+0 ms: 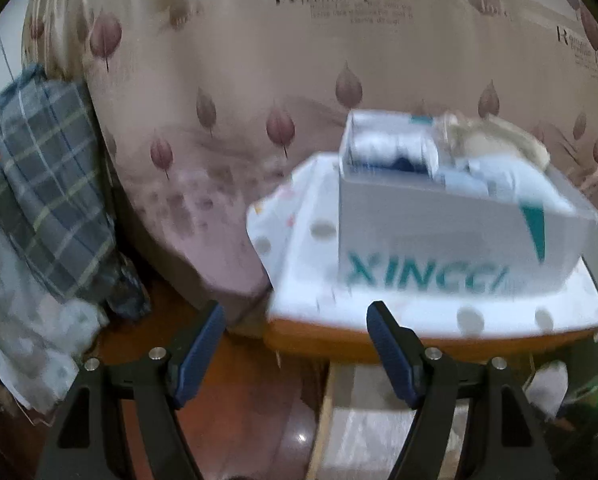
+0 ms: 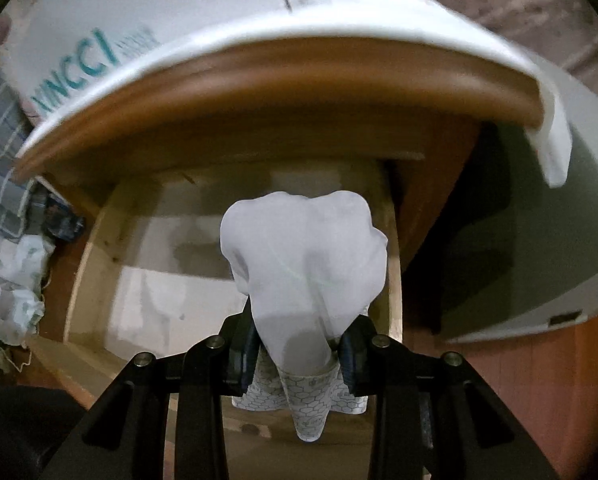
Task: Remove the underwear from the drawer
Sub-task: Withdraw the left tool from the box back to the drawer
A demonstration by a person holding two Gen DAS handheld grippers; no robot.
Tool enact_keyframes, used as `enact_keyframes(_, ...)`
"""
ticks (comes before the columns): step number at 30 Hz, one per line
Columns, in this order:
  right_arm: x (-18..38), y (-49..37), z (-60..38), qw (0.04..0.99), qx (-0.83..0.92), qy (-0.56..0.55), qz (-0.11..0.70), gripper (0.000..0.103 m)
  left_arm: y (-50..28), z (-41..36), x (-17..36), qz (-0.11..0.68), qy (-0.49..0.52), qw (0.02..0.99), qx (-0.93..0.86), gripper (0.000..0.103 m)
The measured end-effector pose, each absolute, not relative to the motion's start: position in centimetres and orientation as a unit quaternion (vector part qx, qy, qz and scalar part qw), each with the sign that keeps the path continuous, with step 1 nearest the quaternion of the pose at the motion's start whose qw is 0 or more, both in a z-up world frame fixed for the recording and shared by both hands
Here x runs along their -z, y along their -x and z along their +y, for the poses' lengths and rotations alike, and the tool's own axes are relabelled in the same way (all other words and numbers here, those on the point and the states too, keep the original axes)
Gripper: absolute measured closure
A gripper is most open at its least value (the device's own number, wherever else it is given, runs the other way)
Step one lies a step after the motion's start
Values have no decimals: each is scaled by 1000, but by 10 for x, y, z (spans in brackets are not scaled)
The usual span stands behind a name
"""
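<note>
We find the right tongs (image 2: 297, 354) clenched on the underwear (image 2: 305, 264), a pale, soft garment pinched near its patterned waistband so that the bulk of the cloth bunches out ahead of the fingertips. The garment hangs clear above the open drawer (image 2: 147, 272), which lies directly beyond and below the right tongs; we judge the grip at the band was chosen because it gives a firm, folded edge. We see no contact between cloth and drawer walls, though the far side of the bundle is hidden.

The left tongs (image 1: 295, 344) stand released, jaws apart with nothing between them. Ahead of them and to the right is the table (image 1: 379, 346) edge with its white cover, carrying a white box (image 1: 439, 236) with green lettering. Ahead and to the left hangs a checked cloth (image 1: 47, 168) against the leaf-printed bedding (image 1: 259, 80). The left view is blurred.

In our judgement the extraction is nearly complete; what remains is carrying the garment away from under the table overhang, which sits close above the drawer.
</note>
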State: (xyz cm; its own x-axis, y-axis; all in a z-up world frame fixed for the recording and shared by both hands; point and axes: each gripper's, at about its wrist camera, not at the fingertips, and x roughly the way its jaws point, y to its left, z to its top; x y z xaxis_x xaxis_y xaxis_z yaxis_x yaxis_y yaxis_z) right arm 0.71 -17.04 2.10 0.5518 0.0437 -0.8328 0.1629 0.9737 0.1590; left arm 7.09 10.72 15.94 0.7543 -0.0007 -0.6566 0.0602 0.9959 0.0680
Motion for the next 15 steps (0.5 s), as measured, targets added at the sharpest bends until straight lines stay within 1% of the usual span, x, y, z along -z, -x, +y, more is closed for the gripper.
enact_keyframes(3,-35,-3,-170,880,35,-107,461,73,-64,109,-127,383,-30,923,14,28)
enact_keyframes(7,-51,2,-170,880,37,-105,461,73,-59,109,-99,387,-18,922,-3,28)
enact_keyframes(12,-82,6,-167,886,32,-96,452,73,-60,112,-78,405,-23,914,-34,28)
enact_keyframes(15,-101,9,-165,892,29,-88,442,73,-60,120,-74,399,-18,916,-47,28)
